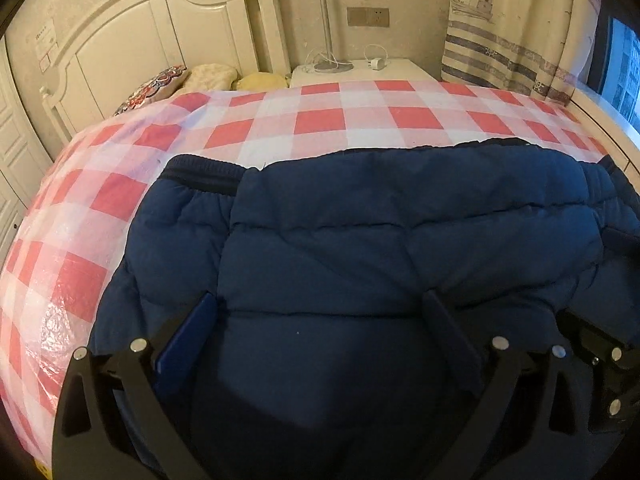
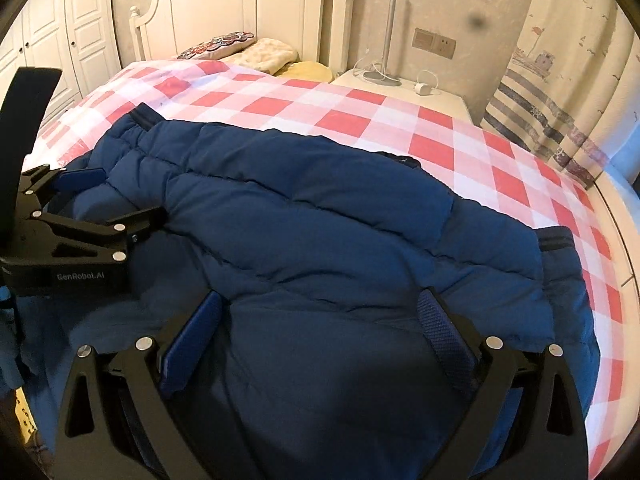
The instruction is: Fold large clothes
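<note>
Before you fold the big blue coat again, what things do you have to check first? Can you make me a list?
1. Right gripper open: ok, fingers spread wide over the coat.
2. Left gripper open: ok, fingers wide apart.
3. Coat lying on the checked sheet: ok.
4. Coat edge between the fingers, ready to pinch: cannot tell, padding hides the fingertips.
5. Grippers apart from each other: ok, the left one sits off to the side in the right wrist view.
6. Coat smooth: not ok, puffy and creased.

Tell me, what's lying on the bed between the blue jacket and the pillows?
Only bare checked bedcover separates the blue jacket from the pillows; the right wrist view shows it best.
</note>
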Demonstrator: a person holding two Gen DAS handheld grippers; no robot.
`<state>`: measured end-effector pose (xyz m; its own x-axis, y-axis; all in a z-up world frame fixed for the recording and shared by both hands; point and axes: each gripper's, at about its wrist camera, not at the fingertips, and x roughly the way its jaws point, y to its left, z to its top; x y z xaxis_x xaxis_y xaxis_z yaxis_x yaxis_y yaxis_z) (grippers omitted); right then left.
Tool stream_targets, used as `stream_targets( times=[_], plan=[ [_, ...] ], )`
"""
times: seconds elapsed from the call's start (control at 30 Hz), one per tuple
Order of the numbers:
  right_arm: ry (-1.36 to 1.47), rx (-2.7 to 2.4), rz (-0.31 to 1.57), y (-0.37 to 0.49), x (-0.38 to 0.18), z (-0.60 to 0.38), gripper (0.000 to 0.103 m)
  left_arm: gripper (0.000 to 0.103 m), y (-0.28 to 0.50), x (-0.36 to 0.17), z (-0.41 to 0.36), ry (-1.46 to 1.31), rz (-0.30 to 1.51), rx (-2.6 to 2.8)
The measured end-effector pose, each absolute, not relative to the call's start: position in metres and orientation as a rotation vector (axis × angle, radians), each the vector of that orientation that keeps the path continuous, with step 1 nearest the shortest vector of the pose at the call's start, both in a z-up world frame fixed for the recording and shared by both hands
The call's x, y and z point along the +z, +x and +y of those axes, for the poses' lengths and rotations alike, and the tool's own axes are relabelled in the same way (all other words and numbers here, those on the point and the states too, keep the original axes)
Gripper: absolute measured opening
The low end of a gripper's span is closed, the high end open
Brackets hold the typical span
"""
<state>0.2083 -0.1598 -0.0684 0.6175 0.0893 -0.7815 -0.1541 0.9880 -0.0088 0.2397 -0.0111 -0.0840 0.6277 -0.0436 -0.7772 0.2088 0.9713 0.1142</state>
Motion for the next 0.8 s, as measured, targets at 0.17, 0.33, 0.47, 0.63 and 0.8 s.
stream_targets(
  times=[0.17,0.33,0.47,0.63,0.8],
  plan=[
    [-0.073,0.142,0.885,0.207,-0.068,-0.162,0.095,0.101,0.237,-0.083,-0.006,0.165,0.871,-0.165],
    [0.001,0.149,0.821,0.184,-0.043,-0.18,0.095,0.101,0.219,-0.055,0.025,0.077,0.798,-0.153],
    [0.033,0.068,0.766,0.156,-0.025,-0.213,0.096,0.101,0.206,-0.048,0.055,0.104,0.772,-0.069],
    [0.159,0.066,0.867,0.162,-0.068,-0.253,0.099,0.101,0.215,-0.071,0.082,0.024,0.848,-0.08],
    [0.177,0.072,0.866,0.168,-0.067,-0.256,0.099,0.101,0.219,-0.074,0.079,0.042,0.859,-0.079]
  ],
)
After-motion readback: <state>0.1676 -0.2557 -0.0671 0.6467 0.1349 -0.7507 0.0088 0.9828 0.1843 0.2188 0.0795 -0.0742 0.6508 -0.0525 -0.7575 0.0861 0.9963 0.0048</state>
